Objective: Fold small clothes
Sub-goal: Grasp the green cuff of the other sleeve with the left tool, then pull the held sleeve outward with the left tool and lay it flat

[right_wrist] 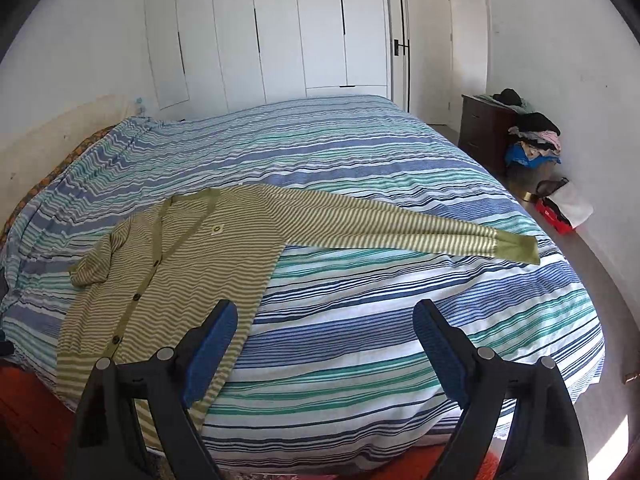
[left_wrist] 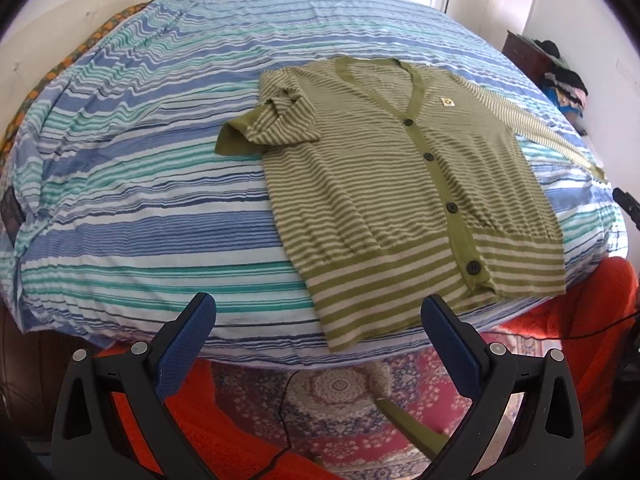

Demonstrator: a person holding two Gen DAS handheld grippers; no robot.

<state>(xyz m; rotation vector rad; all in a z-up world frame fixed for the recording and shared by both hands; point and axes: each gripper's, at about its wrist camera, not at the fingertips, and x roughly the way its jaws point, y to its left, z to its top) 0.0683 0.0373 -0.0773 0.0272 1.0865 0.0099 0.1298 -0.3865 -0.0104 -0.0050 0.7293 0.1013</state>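
Cardigan, green with cream stripes, lies buttoned and face up on striped duvet, hem at near edge of bed. In left wrist view we see one sleeve bunched at its 9 o'clock side. In right wrist view other sleeve stretches flat toward 3 o'clock, green cuff at its end. Our left gripper hangs over near bed edge, jaws wide, nothing between. Our right gripper also spread wide and empty, left finger over cardigan's side edge. Clothes pile at 2 o'clock by wall.

Both grippers same build: left gripper and right gripper have black plastic fingers w/ triangular cut-outs, silver round screws, blue textured pads.
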